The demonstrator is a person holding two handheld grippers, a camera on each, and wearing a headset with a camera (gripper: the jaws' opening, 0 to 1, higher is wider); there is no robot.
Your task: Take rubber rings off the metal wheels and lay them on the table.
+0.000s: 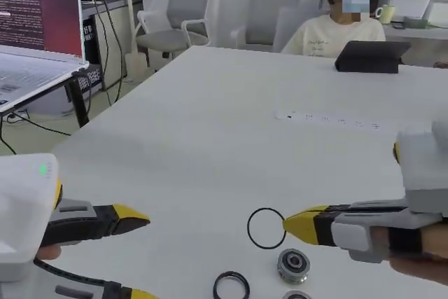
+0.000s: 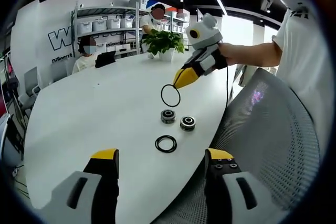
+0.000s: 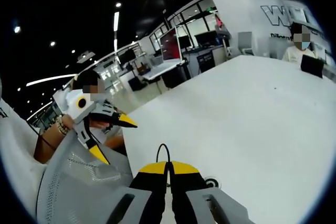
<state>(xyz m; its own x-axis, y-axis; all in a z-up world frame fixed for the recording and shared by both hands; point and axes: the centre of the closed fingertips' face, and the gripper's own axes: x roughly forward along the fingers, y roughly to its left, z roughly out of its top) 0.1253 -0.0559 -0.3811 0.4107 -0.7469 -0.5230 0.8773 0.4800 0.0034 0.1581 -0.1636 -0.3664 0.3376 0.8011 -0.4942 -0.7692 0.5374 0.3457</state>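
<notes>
White table [image 1: 231, 124]; grey chairs [image 1: 178, 12] behind; ceiling spotlights [image 3: 116, 4] overhead.

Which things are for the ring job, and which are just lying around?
For the job: right gripper, held ring, loose ring, wheel, second wheel, left gripper, table.

Just lying about: laptop, chair, mug, plant.

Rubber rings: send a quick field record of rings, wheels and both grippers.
held ring: thin black rubber ring, pinched at its edge by right gripper
laid ring: second black rubber ring, flat on white table
wheels: two small metal wheels on table, near laid ring
left gripper: open, empty
</notes>
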